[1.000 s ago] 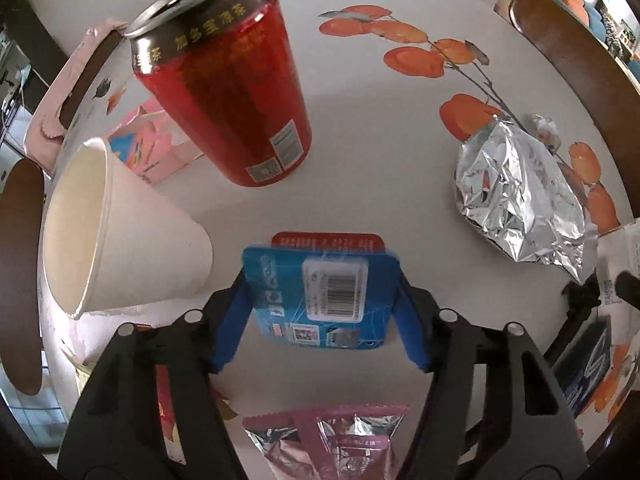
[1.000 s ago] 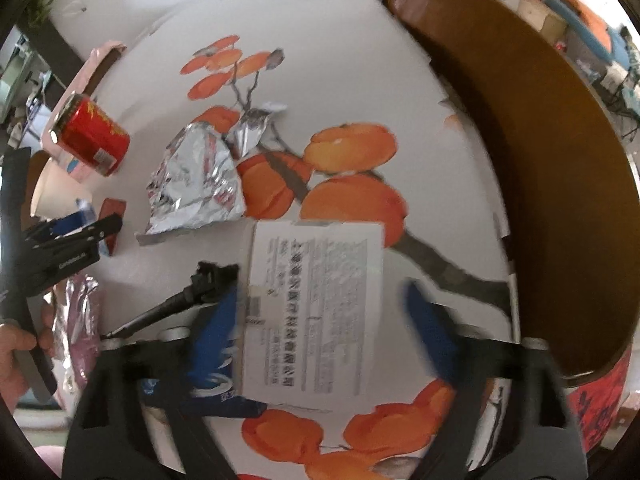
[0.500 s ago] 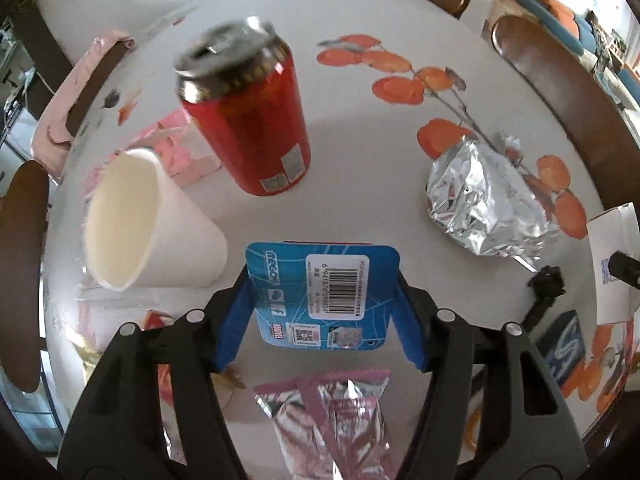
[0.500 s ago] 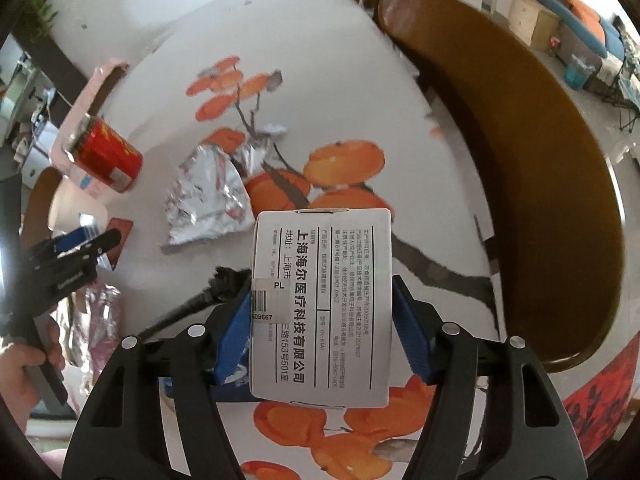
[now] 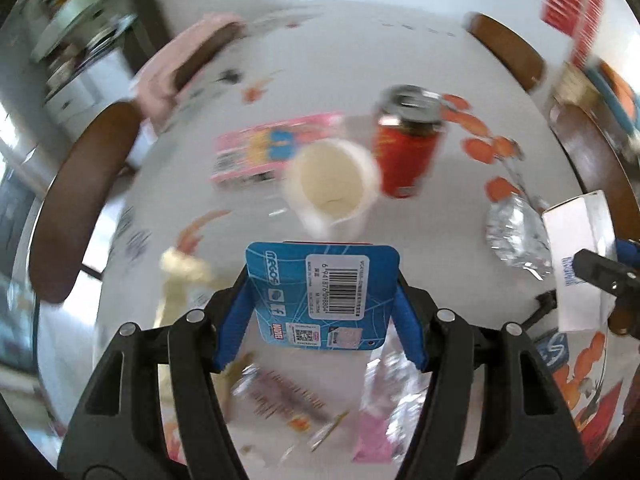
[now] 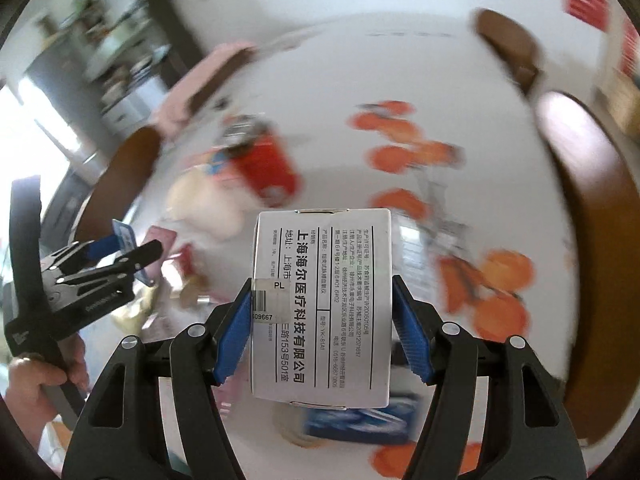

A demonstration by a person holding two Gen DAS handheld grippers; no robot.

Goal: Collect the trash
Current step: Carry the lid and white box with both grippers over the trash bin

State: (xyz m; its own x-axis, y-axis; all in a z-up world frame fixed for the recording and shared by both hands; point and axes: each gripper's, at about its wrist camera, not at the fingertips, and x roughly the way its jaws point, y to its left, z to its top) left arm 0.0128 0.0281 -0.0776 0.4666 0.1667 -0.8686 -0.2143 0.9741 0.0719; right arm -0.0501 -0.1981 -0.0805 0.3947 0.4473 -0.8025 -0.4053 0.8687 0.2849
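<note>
White floral table [image 5: 328, 60], upper frame; left gripper [image 5: 322, 300] grasps blue card [image 5: 322, 292], right gripper [image 6: 322, 322] grasps white box [image 6: 322, 304], both lower centre.

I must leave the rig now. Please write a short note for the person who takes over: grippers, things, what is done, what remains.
Left gripper: shut on the blue barcode card, held above the table.
Right gripper: shut on the white printed box, also lifted.
On the round table: red can, white paper cup, pink package, crumpled foil, snack wrappers near the front edge.
Done: two pieces picked up.
Left: drop both (no bin in view), then collect the rest.
</note>
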